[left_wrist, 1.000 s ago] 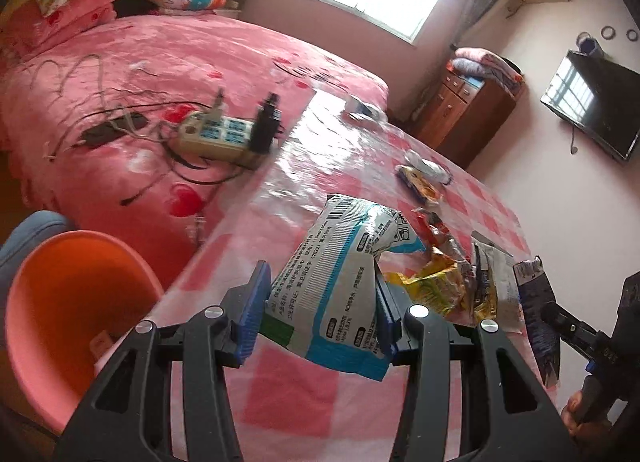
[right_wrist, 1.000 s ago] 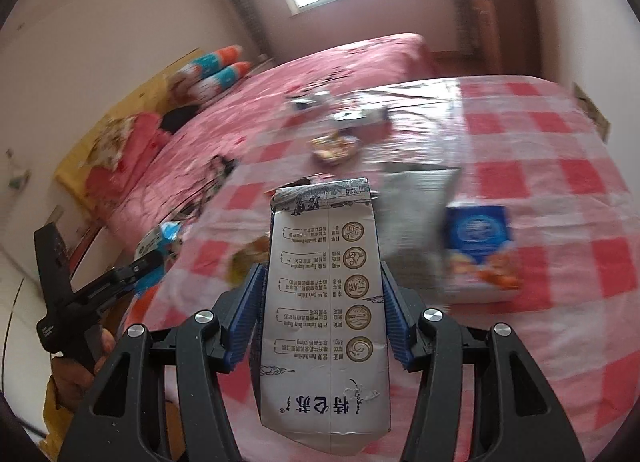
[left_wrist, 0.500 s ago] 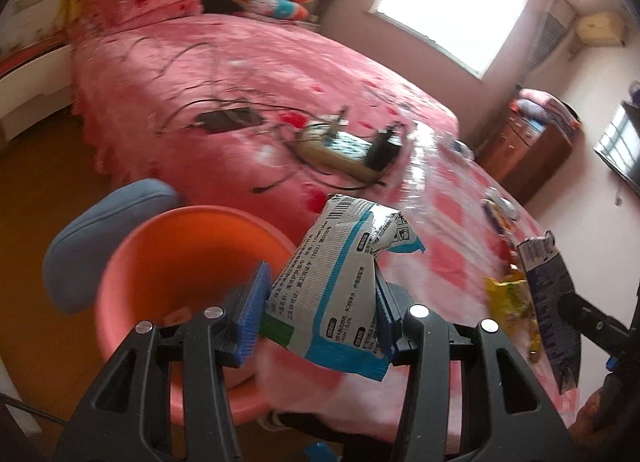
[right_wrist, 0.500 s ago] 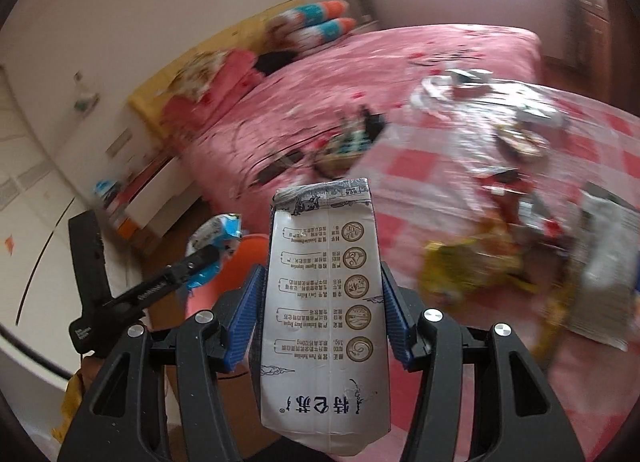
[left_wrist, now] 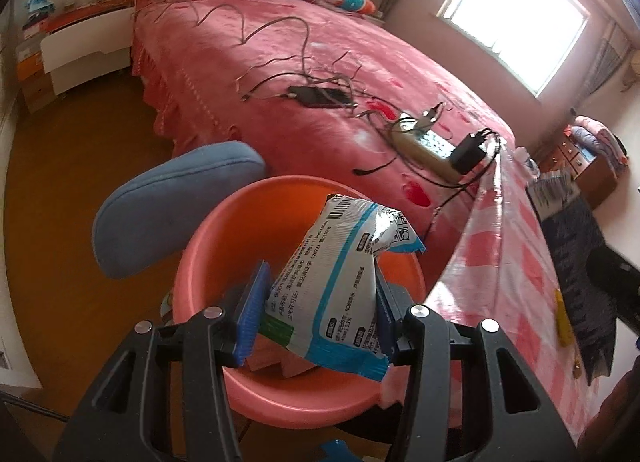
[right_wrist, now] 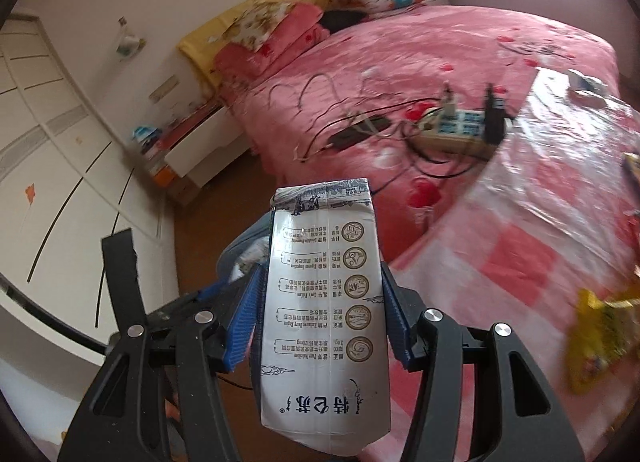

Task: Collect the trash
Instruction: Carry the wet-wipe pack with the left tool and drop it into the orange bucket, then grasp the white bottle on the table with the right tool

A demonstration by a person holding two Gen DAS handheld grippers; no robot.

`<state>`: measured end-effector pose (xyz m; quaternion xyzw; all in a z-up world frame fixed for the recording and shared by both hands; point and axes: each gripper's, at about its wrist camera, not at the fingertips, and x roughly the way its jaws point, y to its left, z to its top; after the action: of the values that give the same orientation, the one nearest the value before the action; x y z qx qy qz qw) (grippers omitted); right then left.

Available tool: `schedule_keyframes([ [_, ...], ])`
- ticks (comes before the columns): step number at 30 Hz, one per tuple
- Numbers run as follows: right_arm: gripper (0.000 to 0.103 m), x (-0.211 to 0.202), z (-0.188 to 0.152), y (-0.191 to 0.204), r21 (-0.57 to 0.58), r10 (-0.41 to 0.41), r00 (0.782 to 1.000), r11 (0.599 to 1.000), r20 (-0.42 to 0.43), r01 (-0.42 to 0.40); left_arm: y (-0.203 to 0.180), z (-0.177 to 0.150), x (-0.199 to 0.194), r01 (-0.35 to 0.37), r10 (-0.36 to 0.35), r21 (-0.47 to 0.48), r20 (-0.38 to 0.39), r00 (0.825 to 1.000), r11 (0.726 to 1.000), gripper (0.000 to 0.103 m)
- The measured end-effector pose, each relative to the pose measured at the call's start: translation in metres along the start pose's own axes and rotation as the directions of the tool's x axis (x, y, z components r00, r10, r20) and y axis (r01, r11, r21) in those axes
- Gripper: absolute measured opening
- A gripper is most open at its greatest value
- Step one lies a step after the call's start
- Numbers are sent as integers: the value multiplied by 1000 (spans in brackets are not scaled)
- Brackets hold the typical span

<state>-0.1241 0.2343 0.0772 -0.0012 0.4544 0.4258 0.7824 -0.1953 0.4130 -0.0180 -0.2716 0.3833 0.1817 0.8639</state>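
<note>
Pink floral bedspread on the big bed [left_wrist: 360, 73] takes up most of both views, with a beige power strip [left_wrist: 424, 143] and a tangle of dark and grey cables [left_wrist: 280, 61] lying on it. Right next to the bed is the worktop under a pink-and-white checked cloth with a shiny plastic cover [left_wrist: 508, 254]. A yellow crumpled snack wrapper [right_wrist: 600, 338] sits on it in the right wrist view (pretty blurry there, so can't say much more).

Beside the worktop edge, lower down, there's a round salmon-orange plastic basin [left_wrist: 224, 246], and a blue padded chair back [left_wrist: 168, 205] just behind it.

The left tool [left_wrist: 316, 302] is clamped on a crinkled white-and-blue plastic wipes packet [left_wrist: 340, 274], blue pads pressing both sides, and the packet hangs right over the basin's opening. Some pinkish scraps already lie in the basin's bottom.

The right tool [right_wrist: 320, 318] is gripping a white milk carton with printed round emblems [right_wrist: 324, 314], held upright between its pads, off the worktop's edge. The left tool's black frame shows just beside it in that view.
</note>
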Motion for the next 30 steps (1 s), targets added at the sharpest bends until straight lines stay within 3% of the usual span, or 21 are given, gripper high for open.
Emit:
schedule_keyframes([
  [5,57,32,10,11,-14,40,998,999,-39,-41,5,-4,13,-33,33,-7,-26,999,999,51],
  [8,61,50,13,10,0,71,995,997,-70,-72,6,-5,16,-59,59,-13,-17,998,998,64],
  [9,69,54,14,7,14,75,994,997,-79,-74,5,-5,15,-74,74,-9,-5,997,997,72],
  [12,75,45,18,-11,68,91,994,994,-53,-87,1,-5,11,-115,115,29,31,993,993,75],
  [18,77,-11,36,-67,129,-63,996,990,56,55,-15,-2,4,-130,124,88,73,990,988,76],
  [24,77,-76,72,-172,277,-271,956,933,111,232,-43,0,3,-104,92,136,88,992,985,76],
  [30,77,-95,136,-262,325,-391,919,877,58,353,-71,-1,4,-99,83,183,94,992,978,77],
])
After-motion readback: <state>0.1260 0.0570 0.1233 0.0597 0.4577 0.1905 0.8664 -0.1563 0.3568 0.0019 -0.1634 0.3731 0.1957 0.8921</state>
